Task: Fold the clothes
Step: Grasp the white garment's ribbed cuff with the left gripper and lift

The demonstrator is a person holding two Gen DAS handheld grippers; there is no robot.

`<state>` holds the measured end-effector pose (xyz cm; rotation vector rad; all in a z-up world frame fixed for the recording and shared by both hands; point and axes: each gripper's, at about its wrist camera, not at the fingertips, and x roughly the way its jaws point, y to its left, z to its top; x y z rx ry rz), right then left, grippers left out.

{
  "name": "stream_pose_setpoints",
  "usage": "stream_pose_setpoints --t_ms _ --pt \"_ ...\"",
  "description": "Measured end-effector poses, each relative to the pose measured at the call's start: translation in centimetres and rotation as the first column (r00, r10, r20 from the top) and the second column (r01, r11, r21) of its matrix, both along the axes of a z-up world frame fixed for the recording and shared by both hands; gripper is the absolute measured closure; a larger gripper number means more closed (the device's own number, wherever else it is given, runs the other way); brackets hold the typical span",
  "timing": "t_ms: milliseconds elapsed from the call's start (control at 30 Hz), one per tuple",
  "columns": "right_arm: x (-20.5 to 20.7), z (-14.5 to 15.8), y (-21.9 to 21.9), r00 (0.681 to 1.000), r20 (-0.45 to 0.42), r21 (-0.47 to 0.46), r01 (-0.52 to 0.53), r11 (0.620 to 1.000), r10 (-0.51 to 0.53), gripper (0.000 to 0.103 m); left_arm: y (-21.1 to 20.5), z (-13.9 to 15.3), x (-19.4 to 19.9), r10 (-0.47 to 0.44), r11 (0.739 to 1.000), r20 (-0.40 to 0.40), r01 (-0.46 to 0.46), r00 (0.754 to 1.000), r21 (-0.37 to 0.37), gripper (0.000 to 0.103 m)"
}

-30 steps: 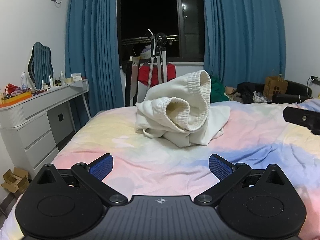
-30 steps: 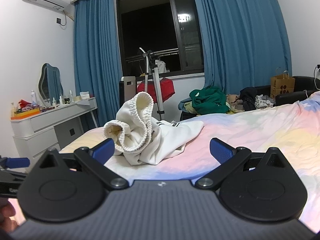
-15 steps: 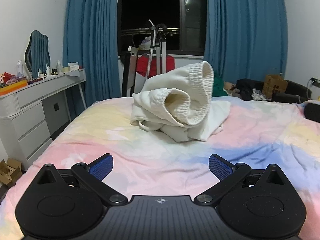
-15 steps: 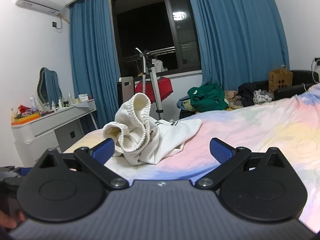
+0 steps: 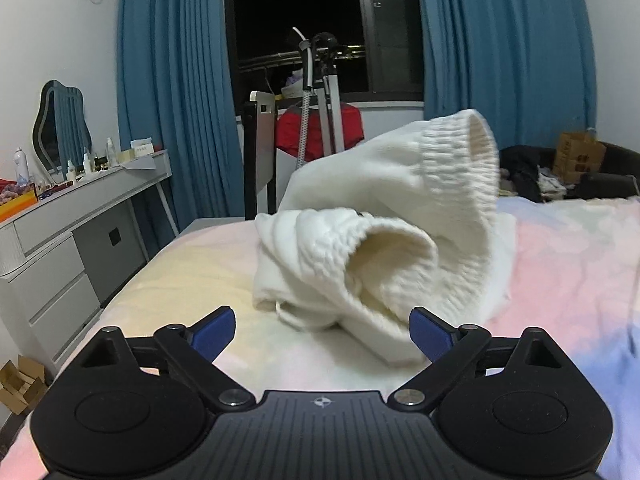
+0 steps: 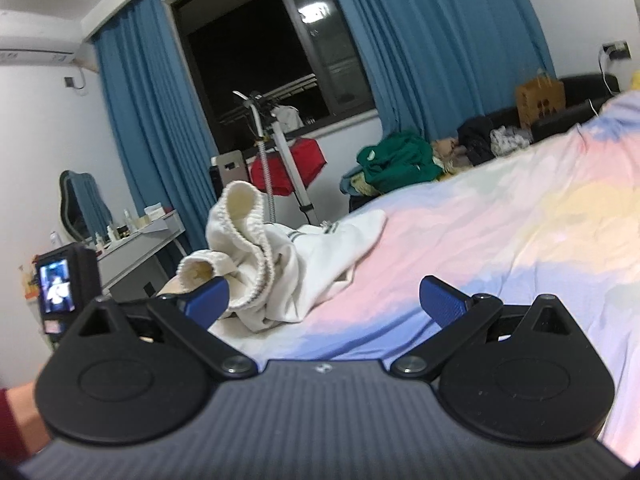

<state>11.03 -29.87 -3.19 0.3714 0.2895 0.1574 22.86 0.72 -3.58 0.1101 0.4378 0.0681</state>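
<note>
A crumpled cream-white garment with ribbed cuffs (image 5: 384, 236) lies heaped on the pastel bedspread (image 5: 192, 280). My left gripper (image 5: 322, 330) is open and empty, its blue pads just short of the garment's near edge. In the right wrist view the same garment (image 6: 280, 264) lies ahead to the left. My right gripper (image 6: 324, 298) is open and empty, its left pad close beside a cuff. The left gripper's camera unit (image 6: 60, 284) shows at that view's left edge.
A white dressing table (image 5: 60, 232) with bottles and a mirror stands left of the bed. A garment steamer stand with a red cloth (image 5: 320, 128) is beyond the bed. Piled clothes (image 6: 400, 160) and a paper bag (image 6: 540, 96) lie at the right. Blue curtains frame a dark window.
Both grippers have moved forward toward the garment, which now looms larger. The right gripper has tilted and swung so the left gripper's camera unit shows beside it. Both stayed open.
</note>
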Motion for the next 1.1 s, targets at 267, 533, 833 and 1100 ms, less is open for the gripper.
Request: stream_pose_setpoints --t_ms 267,533,833,1100 --pt "2.5 -2.0 -1.1 1.000 -0.019 0.023 0.015 1.000 -0.014 0.000 -0.6 -1.1 6.6 0.066 0.998 0.053 -0.066 0.996 0.000 0.036" --pt "3.3 -2.7 -0.4 1.000 -0.005 0.012 -0.009 1.000 0.009 0.000 -1.1 1.0 7.3 0.067 0.998 0.079 -0.068 0.995 0.002 0.080" --pt "0.9 -1.5 1.2 0.996 0.081 -0.100 -0.017 0.995 0.026 0.000 4.0 6.5 -1.2 0.077 0.996 0.124 -0.071 0.989 -0.047 0.085" --pt "-1.1 -0.7 1.8 0.992 0.103 -0.104 -0.065 0.992 0.076 0.000 10.9 8.7 -10.7 0.123 0.981 0.161 -0.096 0.979 -0.170 0.085"
